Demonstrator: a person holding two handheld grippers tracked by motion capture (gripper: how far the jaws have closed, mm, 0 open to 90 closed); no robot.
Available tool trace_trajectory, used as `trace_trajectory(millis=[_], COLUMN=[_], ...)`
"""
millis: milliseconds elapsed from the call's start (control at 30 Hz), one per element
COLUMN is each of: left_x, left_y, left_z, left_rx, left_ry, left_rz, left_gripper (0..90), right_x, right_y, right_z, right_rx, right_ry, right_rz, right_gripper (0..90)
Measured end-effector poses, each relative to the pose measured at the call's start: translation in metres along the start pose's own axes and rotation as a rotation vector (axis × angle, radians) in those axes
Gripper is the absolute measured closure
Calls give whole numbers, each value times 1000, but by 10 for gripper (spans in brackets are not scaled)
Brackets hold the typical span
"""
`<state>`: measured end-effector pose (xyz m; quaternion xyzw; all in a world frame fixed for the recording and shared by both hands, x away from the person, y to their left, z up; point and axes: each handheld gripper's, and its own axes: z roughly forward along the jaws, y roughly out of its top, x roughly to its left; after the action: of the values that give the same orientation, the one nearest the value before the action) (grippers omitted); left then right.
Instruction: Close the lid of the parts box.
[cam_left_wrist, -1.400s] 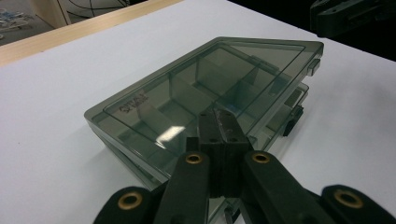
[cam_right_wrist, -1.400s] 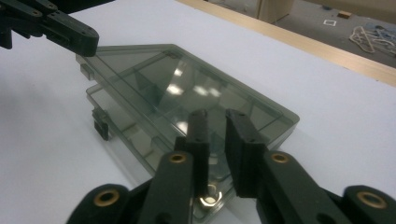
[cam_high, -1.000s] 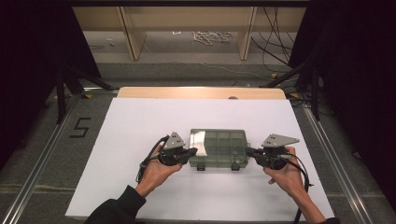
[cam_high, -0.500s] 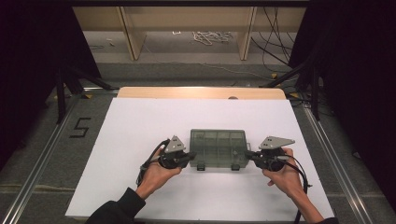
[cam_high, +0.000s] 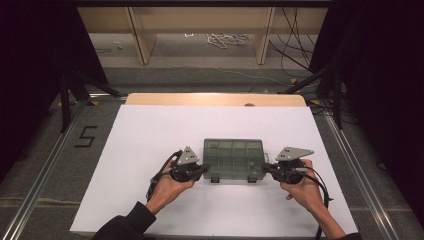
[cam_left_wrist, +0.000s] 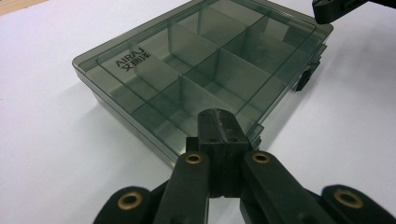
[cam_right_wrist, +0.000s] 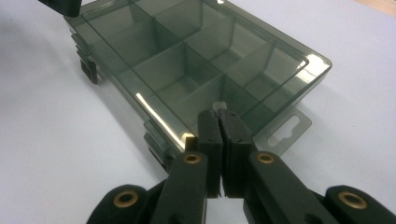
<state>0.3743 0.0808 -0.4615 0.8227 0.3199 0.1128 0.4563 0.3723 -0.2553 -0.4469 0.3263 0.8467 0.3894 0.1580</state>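
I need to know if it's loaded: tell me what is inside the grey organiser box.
Through the clear lid, the grey organiser box shows dividers and bare compartments. The shut left hand-held gripper covers part of the near edge.

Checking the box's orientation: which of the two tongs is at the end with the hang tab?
The right tongs: the slotted hang tab juts from the compartment box just beside them. The left tongs meet a plain end.

Black gripper (cam_high: 201, 171), brass screws, dark sleeve (cam_high: 131, 223)
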Motion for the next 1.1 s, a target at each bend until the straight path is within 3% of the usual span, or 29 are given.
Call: trace_trajectory(millis=[300,533,700,733,833,933,1100], left_x=[0,-1,1,-1,-1,-2,-1], left_y=[-1,-2,-2,-3,-2,-2,-1], left_z=[0,0,-1,-1,-2,-3,-6], left_rx=[9,-4,-4,-15,-13,-23,-33], left_ry=[3,4,8,10,10,12,15], left_rz=[14,-7,6,-17,1,-10,-14], left_gripper=[897,886,871,868,853,844,820], right_x=[0,0,-1,0,2,5,8], right_y=[-2,-2,0,1,3,4,7], right_z=[2,1,-3,-4,-5,-4,-5], right_rx=[5,-5,-57,-59,-91,-104,-139], right_ry=[0,-1,-18,-29,-33,-36,-48], right_rz=[3,19,50,55,73,76,98], right_gripper=[890,862,725,693,601,527,452])
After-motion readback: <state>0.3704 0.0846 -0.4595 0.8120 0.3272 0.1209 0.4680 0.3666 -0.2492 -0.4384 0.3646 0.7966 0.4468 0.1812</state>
